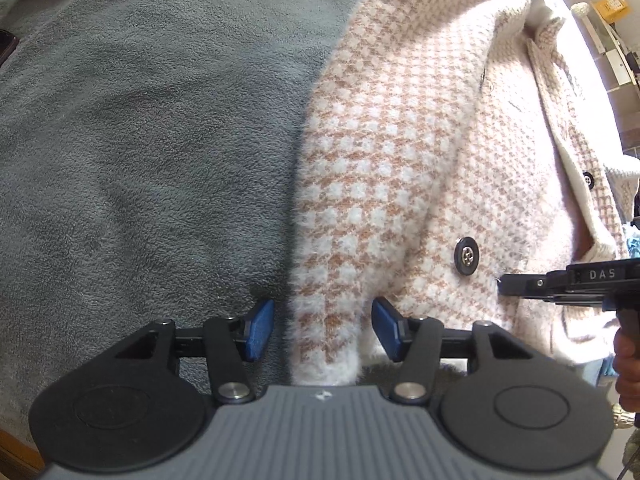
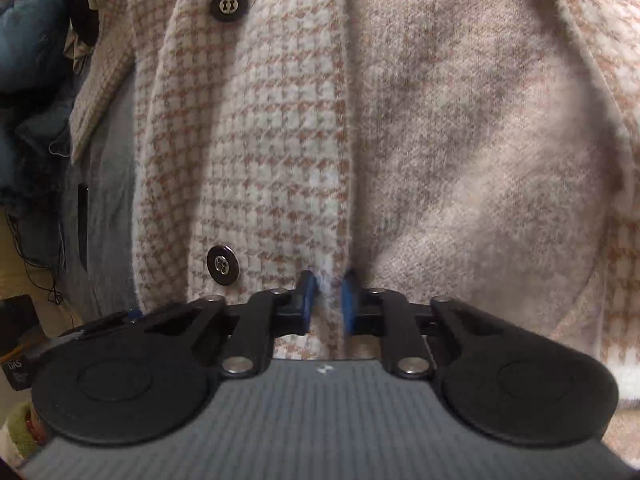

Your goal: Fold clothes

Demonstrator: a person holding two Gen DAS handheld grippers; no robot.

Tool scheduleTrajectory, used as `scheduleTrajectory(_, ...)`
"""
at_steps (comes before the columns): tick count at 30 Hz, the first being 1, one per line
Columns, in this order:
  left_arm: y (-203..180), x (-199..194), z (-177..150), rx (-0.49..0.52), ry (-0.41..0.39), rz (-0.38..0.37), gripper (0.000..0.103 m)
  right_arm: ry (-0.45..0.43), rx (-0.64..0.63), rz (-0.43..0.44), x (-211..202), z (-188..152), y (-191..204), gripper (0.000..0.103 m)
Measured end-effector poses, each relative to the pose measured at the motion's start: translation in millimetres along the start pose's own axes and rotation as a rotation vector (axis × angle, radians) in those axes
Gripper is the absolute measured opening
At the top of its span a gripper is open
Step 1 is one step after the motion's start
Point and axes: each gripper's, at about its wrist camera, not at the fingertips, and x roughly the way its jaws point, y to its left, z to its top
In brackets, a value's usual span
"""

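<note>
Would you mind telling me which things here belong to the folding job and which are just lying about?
Job:
- cardigan
- left gripper, open around the sleeve
- right gripper, shut on the cardigan's edge

Lying about:
- grey blanket underneath
- blue clothes
- cables

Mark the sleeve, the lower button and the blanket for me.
sleeve (image 1: 332,240), left wrist view, mid-length of it
lower button (image 2: 222,266), right wrist view, its centre
blanket (image 1: 140,140), left wrist view, bare grey fleece

Grey fleece blanket (image 1: 140,120) as the surface, houndstooth knit cardigan (image 1: 420,140) spread directly on it
</note>
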Motion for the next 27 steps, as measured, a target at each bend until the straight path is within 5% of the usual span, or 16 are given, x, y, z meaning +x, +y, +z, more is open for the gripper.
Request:
scheduleTrajectory(6, 27, 8, 6, 0.03, -0.015, -0.053, 0.056, -0.122, -0.062, -0.091, -39, -22, 14, 0.004)
scheduleTrajectory(11, 51, 38, 23, -0.004, -0.027, -0.059, 0.056, -0.132, -0.058, -0.194, -23, -29, 1, 0.004)
scheduleTrajectory(21, 42, 62, 38, -0.014, -0.031, -0.083, 0.055, -0.193, -0.079, -0.321, -28, -39, 22, 0.004)
scheduleTrajectory(23, 42, 71, 41, -0.022, -0.032, -0.09, 0.053, -0.177, -0.086, -0.379, -19, -40, 21, 0.005)
scheduleTrajectory(25, 36, 77, 44, -0.018, -0.044, -0.094, 0.036, -0.147, -0.094, -0.431, -10, -39, 26, 0.008)
scheduleTrajectory(27, 32, 78, 43, 0.009, -0.064, -0.081, 0.029, -0.177, -0.126, -0.503, -14, -36, 47, 0.014)
